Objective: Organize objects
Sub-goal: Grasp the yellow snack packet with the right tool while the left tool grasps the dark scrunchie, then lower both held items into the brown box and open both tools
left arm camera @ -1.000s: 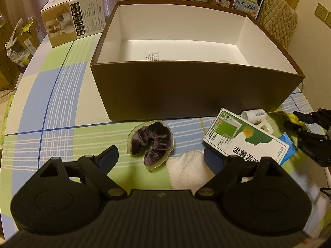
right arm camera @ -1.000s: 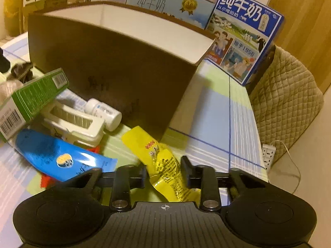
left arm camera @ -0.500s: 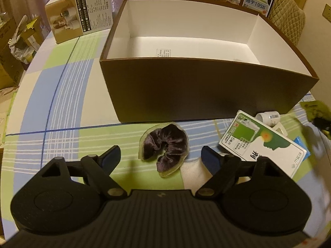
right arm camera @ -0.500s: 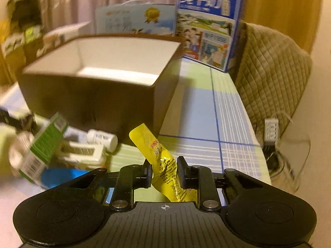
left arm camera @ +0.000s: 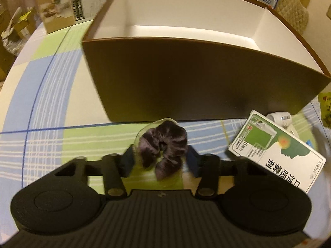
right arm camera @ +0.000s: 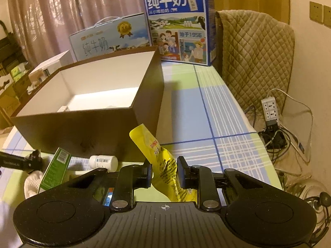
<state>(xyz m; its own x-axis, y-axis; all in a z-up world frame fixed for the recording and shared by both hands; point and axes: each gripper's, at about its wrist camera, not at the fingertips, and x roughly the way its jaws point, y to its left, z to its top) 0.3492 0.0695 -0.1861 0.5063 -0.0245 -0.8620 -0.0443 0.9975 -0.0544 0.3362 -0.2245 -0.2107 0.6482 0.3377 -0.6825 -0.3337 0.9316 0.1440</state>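
Hardly begun, I judge: the box looks nearly bare inside. The right gripper has its fingers clamped on the yellow sachet, lifted off the counter, long axis tilting up-left toward the box. The left gripper has its fingers narrowed around the scrunchie; green carton and bottle remain out

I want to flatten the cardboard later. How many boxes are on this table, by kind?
Milk cases: 2
Open brown box: 1
Printed product box: 1
Small green-and-white carton: 1
Total: 5
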